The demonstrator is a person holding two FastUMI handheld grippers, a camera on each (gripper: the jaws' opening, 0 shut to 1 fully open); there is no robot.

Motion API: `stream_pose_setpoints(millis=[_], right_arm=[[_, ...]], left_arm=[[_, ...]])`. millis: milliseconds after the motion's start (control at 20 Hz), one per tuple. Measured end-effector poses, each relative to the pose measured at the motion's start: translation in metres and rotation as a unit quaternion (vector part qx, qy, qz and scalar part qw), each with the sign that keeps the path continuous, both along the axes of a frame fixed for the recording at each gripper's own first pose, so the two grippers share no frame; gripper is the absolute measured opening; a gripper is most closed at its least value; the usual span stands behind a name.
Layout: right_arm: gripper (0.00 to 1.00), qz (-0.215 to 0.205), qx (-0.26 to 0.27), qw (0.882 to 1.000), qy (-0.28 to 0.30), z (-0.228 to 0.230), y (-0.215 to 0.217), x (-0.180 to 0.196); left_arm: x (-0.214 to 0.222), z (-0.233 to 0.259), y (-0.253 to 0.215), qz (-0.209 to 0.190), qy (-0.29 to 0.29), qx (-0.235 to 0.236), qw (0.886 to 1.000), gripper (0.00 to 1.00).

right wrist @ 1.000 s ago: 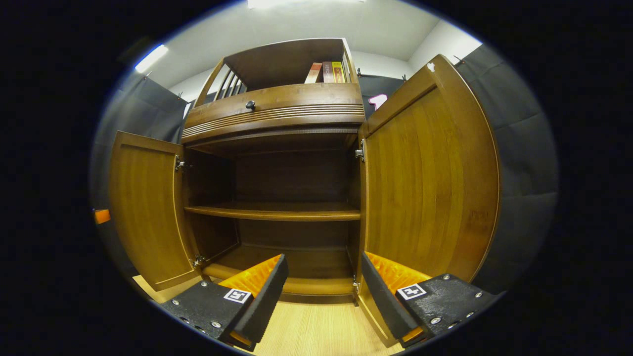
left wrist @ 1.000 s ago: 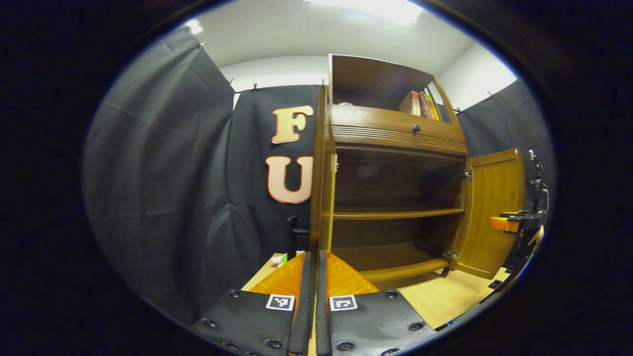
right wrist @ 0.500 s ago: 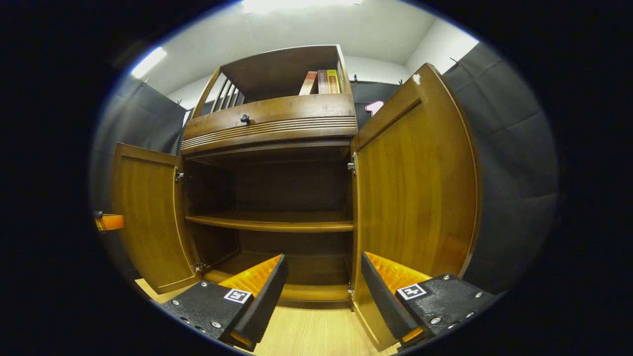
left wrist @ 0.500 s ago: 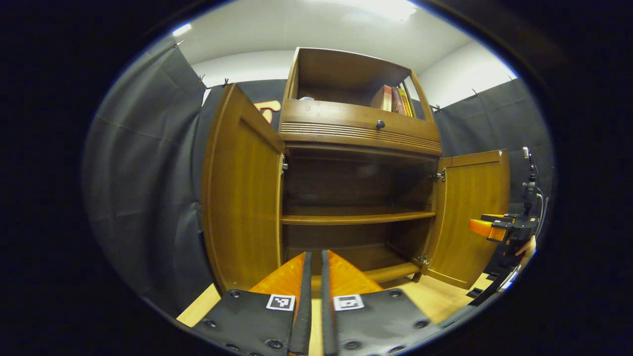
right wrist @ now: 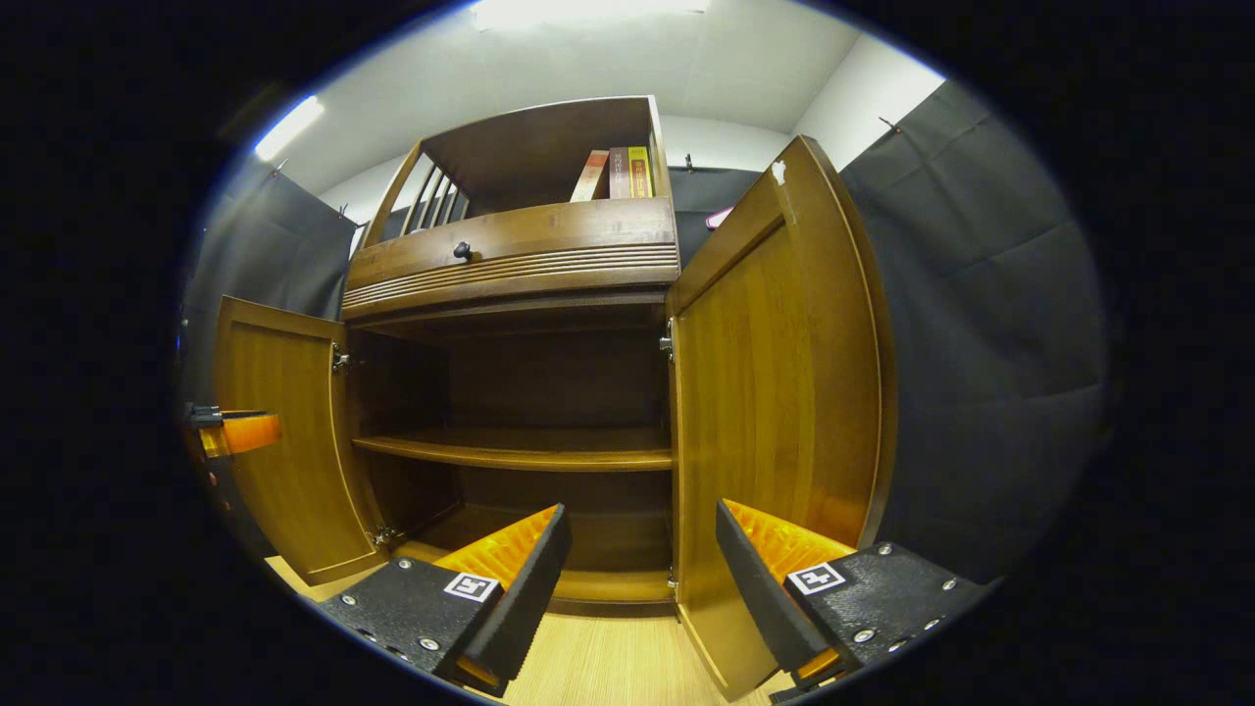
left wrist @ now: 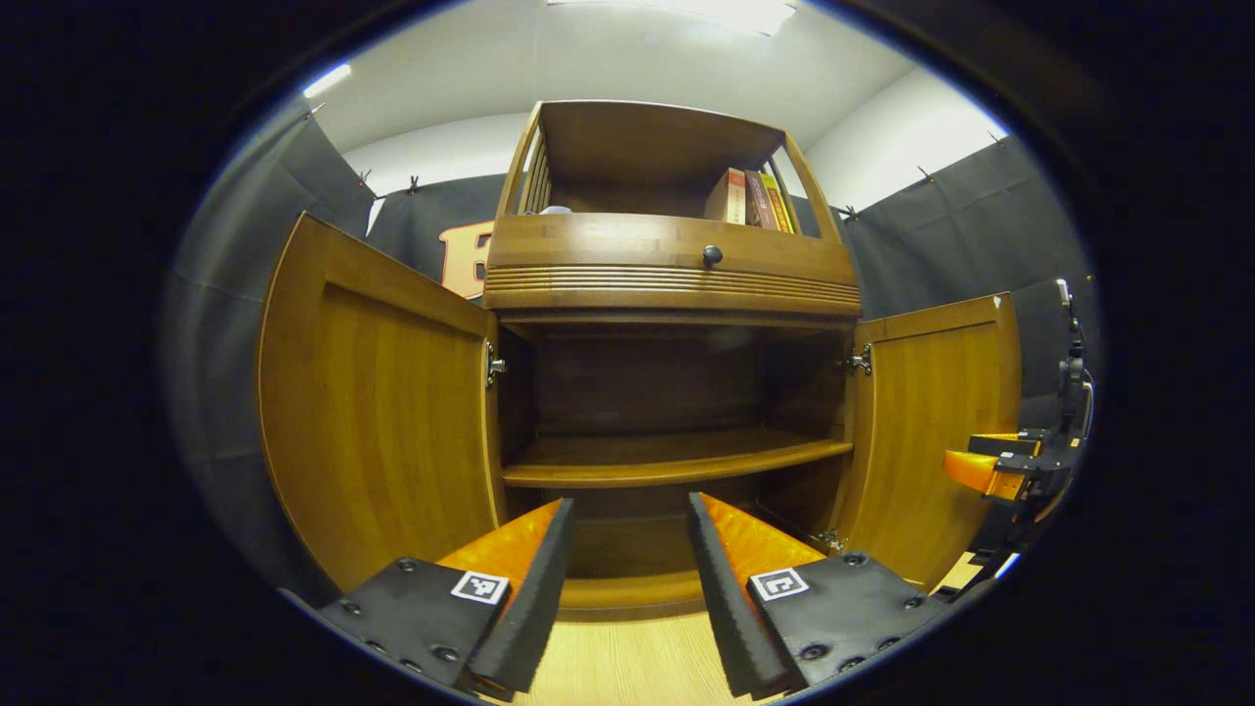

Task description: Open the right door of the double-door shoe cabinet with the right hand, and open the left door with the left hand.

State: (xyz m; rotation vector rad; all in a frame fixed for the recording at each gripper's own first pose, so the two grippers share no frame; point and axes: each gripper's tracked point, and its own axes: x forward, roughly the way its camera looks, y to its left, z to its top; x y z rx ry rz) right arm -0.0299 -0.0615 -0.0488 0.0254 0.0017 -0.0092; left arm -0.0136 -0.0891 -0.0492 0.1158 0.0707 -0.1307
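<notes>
Now both doors of the shoe cabinet stand swung out, so the task looks essentially done. Left door sits well clear of the opening in the left gripper view; a second ago it was edge-on to that camera with the left gripper's fingers pinched almost together beside it. Since then the left gripper has spread its fingers wide and holds nothing, so I read that as release after the pull. Right door is open too, close beside the right gripper, whose fingers are spread wide and empty, same as a second ago. Its camera has drifted slightly; the door is unchanged.

Remaining work: just back both grippers off, I'd judge.

Materials: cabinet is glossy brown wood with visible vertical grain on the door inner faces, flat framed panels, small metal hinges at the top corners. Inner shelf is a plain board with a rounded front edge, bare. Above it a drawer front with horizontal ribbing and a dark round knob. Open top bay holds a few upright books. Floor is pale wood-grain laminate.
</notes>
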Motion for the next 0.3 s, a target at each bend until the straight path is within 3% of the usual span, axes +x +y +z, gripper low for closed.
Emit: stream_pose_setpoints(millis=[200, 300], right_arm=[[0.92, -0.006, -0.003, 1.0, -0.005, 0.007, -0.003, 0.0], [0.92, -0.008, -0.005, 1.0, -0.006, 0.008, -0.003, 0.0]], left_arm=[[0.017, -0.009, 0.003, 0.016, 0.011, -0.014, 1.0, 0.76], [0.024, -0.014, 0.009, 0.021, 0.015, -0.017, 1.0, 0.82]])
